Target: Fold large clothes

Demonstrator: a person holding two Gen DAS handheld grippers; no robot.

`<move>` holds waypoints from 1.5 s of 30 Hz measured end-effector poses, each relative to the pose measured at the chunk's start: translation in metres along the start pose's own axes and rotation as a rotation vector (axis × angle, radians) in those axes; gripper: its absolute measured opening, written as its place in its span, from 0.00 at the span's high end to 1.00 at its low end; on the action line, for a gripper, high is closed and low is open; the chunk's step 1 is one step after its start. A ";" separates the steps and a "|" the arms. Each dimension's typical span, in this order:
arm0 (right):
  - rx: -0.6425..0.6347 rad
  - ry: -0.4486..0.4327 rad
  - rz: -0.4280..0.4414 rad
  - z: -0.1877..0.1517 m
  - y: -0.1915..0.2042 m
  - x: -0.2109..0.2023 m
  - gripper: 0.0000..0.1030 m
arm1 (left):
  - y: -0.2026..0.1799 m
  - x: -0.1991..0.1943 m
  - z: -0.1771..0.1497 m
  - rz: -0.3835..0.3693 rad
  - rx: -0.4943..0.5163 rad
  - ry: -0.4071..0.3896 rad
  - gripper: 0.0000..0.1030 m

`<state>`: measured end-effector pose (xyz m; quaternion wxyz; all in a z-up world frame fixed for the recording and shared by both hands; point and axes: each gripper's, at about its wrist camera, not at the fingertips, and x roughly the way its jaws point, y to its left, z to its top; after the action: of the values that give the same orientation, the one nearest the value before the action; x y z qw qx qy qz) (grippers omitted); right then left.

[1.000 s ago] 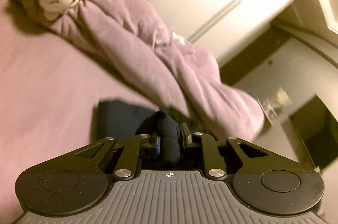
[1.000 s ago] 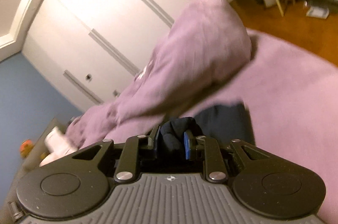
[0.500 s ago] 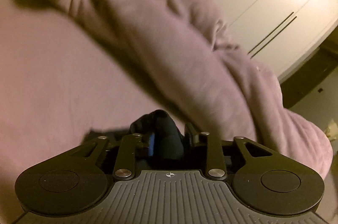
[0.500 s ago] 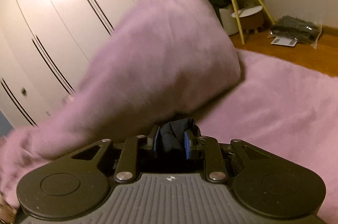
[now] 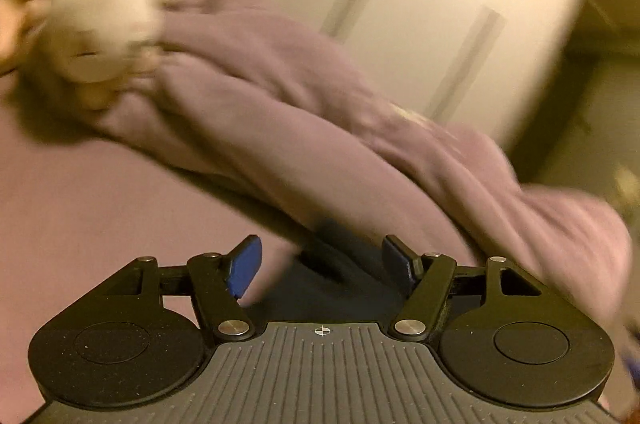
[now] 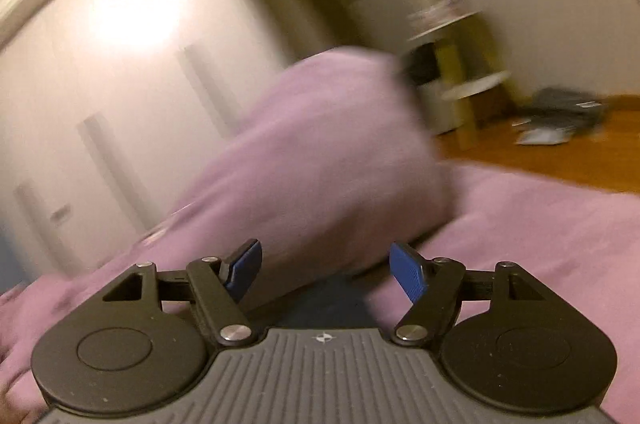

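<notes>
The left gripper (image 5: 320, 266) has its jaws opening, the blue pads (image 5: 244, 270) standing well apart, and the dark garment (image 5: 328, 280) lies in the gap between them on the pink bed sheet (image 5: 80, 216), touched by neither pad. Beyond the jaws a rumpled pink duvet (image 5: 300, 144) runs across, with a pale plush toy (image 5: 96, 24) resting on its far left end. The right gripper (image 6: 326, 272) is likewise opening, gripping nothing; the dark garment lies low between its jaws, with the bunched duvet just ahead and white wardrobe doors (image 6: 120, 64) behind.
</notes>
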<state>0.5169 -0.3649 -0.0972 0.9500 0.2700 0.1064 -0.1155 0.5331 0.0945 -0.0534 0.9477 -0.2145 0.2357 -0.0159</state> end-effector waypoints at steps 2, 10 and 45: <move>-0.122 0.157 0.098 -0.021 0.039 0.005 0.46 | -0.029 0.004 -0.019 -0.065 0.054 0.046 0.28; -0.407 0.398 0.101 -0.116 0.080 0.032 0.82 | -0.040 0.053 -0.074 0.167 0.192 0.087 0.40; 0.605 0.430 0.093 -0.065 -0.158 -0.172 0.39 | 0.074 -0.124 -0.091 0.006 -0.188 0.304 0.18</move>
<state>0.3008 -0.4330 -0.1831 0.7873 0.5613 0.2523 -0.0389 0.3763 0.1418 -0.1016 0.8770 -0.2966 0.3774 -0.0234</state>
